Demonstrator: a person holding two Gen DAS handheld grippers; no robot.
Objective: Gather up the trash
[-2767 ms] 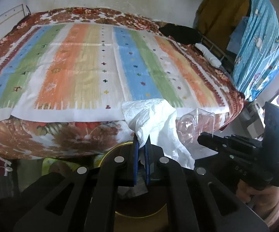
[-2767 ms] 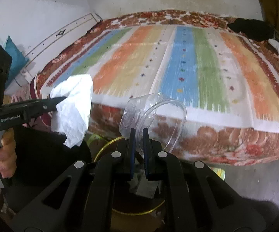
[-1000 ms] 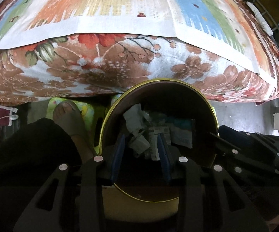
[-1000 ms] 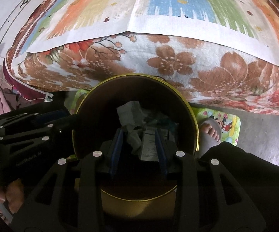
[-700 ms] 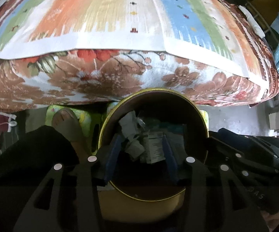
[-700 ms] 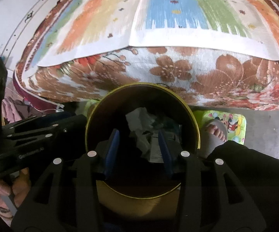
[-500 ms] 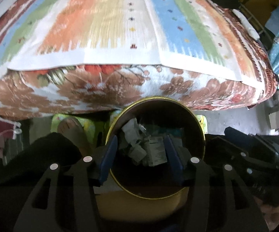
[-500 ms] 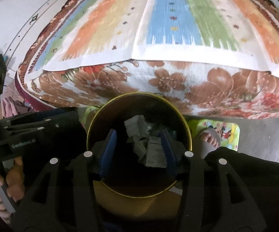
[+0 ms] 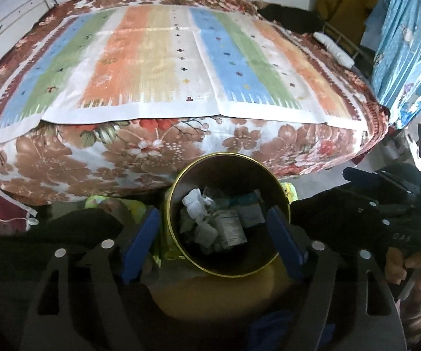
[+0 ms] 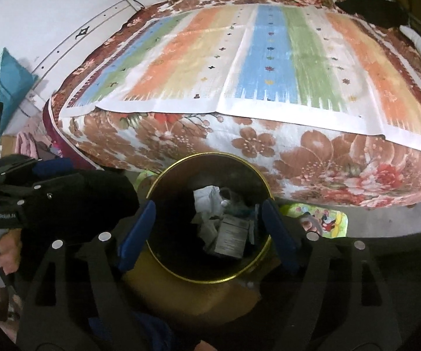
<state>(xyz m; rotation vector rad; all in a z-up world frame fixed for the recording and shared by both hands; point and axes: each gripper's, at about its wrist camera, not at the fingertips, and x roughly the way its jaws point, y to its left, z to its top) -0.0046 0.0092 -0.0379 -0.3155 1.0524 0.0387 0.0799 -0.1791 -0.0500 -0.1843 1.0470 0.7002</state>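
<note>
Both tools hung above the round dark bin with the brass-coloured rim [image 9: 230,215], which stood on the floor against the foot of the bed, presumably so that anything picked off the covers could be dropped straight down. The left gripper [image 9: 214,237] was released, its blue-padded fingers [image 9: 140,238] spread wide to either side of the bin mouth with nothing between them; the right gripper [image 10: 207,235] was likewise splayed and empty, fingers at roughly 9 and 3 o'clock of the rim. The trash lay inside the bin: a crumpled white tissue [image 9: 194,204] toward 11 o'clock, a small labelled carton [image 9: 232,231] near centre, and pale wrappers around them; a clear plastic piece may be among them, though I could not tell. The striped pastel bedsheet [image 9: 181,67] over the floral brown-and-white quilt [image 9: 140,149] showed no loose litter in either view. A colourful cartoon floor mat [image 10: 317,218] sat at 3 o'clock of the bin in the right view. Judged: this drop complete, the task near its end unless litter lay out of frame.
</note>
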